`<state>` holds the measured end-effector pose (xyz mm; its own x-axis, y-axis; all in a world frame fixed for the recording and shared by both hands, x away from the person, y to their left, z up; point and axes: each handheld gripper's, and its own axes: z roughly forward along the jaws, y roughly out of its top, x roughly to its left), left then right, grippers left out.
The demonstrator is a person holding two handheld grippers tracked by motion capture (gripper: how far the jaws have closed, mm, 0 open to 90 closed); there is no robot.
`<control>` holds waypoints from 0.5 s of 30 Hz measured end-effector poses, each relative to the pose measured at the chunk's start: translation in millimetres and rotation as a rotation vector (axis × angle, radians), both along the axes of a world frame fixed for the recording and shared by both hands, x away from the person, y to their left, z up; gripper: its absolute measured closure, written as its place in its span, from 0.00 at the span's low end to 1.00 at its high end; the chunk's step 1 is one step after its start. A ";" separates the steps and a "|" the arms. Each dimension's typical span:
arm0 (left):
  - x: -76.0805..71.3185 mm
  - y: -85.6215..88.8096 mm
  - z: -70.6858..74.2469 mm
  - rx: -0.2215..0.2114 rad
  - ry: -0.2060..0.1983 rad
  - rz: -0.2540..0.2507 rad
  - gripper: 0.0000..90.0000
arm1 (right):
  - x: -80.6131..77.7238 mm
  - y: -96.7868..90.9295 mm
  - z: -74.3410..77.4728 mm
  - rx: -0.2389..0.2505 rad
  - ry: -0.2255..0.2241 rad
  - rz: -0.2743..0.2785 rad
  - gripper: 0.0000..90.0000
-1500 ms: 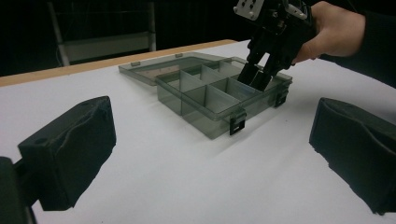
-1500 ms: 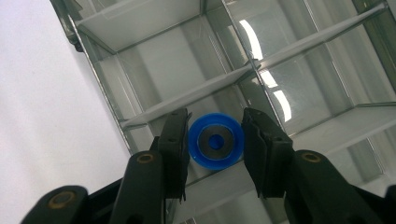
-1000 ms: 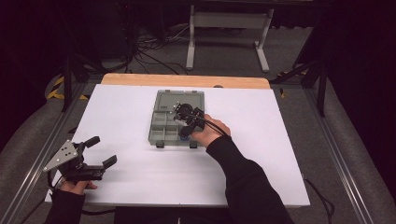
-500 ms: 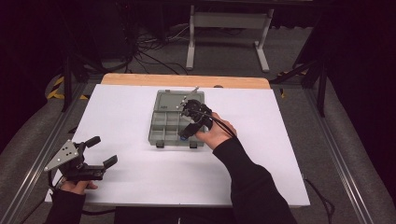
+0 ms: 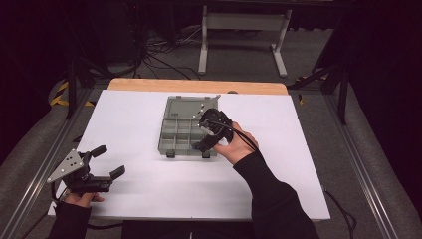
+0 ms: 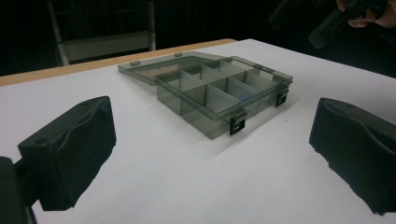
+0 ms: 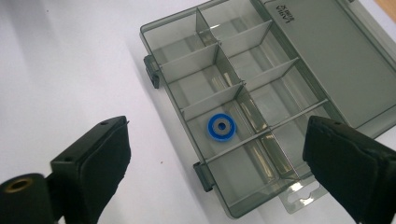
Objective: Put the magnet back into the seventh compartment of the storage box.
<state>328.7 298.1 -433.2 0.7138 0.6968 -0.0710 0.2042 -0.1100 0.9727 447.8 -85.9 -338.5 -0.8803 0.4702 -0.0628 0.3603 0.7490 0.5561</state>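
Your right gripper [image 5: 208, 130] hung above the near right part of the compartment box [image 5: 175, 137], jaws pointing down at it. Its jaws had just been opening and stood wide, with nothing between the pads; in the right gripper view the blue ring [image 7: 221, 127] lay free below them on the floor of one compartment in the row along the latch side, one in from the end. Your left gripper [image 5: 105, 171] sat well apart at the near left of the table [image 5: 124, 109], jaws spread and holding nothing, aimed level at the box.

Risks from this position, as judged:
- A jaw pad dropped back toward the box could catch a divider or the front wall and drag the box across the smooth white surface, since nothing braced it.
- A knock to the box could bounce the light ring over a low divider into a neighbouring compartment.
- The lid [image 5: 193, 106] lay flat open behind the tray; closing it with one gripper could tip or slide the box unless the other gripper steadied it.

The ring was small, flat and bright blue, with a dark centre and a metallic inner rim. The box was smoky, translucent grey plastic, divided by thin walls, with two dark latches [image 6: 236, 125] on its front edge.
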 end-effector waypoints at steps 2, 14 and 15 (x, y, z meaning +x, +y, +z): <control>-0.1 0.2 0.3 0.001 0.002 -0.001 0.01 | -5.6 -7.6 2.6 0.026 -0.019 -0.003 0.07; 0.1 -0.6 0.4 -0.002 -0.002 0.002 0.01 | -35.3 -48.1 13.2 0.139 -0.107 -0.035 0.03; 0.1 -0.8 0.4 -0.001 -0.002 0.002 0.01 | -37.4 -50.9 13.5 0.143 -0.117 -0.040 0.02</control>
